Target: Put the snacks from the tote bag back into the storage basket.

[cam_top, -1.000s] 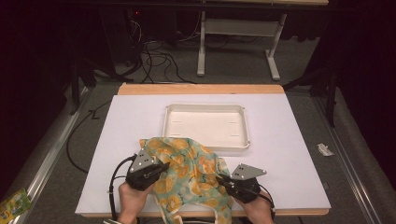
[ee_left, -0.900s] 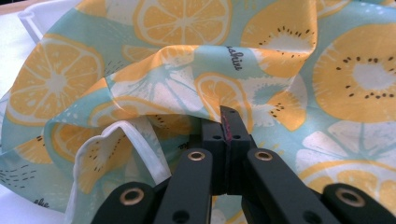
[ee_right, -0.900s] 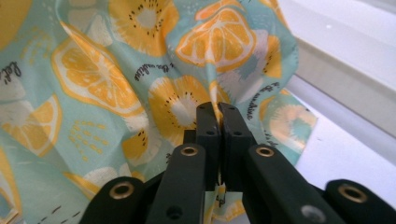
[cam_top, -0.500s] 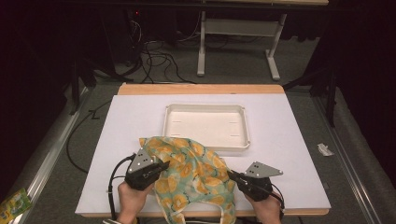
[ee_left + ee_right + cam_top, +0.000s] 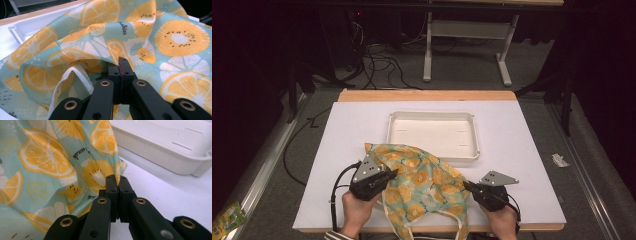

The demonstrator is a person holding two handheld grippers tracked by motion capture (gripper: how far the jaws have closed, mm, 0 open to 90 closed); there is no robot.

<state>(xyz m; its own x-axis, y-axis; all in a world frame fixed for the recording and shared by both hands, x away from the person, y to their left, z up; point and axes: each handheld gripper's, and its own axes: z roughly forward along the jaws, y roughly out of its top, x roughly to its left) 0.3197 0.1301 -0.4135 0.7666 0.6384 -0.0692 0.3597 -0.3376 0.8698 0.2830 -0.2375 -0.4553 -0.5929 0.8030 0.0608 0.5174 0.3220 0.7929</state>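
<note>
Script lettering, small, dark and too fine to read, runs across the thin teal fabric bag printed with orange citrus slices (image 5: 140,37), seen in both gripper views. The high view shows it draped on the white table (image 5: 522,130), its far edge against the empty white rectangular plastic tray (image 5: 432,134). The left gripper (image 5: 393,173) and right gripper (image 5: 466,185), held low in the person's hands, each pinch cloth with jaws closed.

High cam overhead, gripper cams close-up, sharing cloth (image 5: 422,182)
</note>
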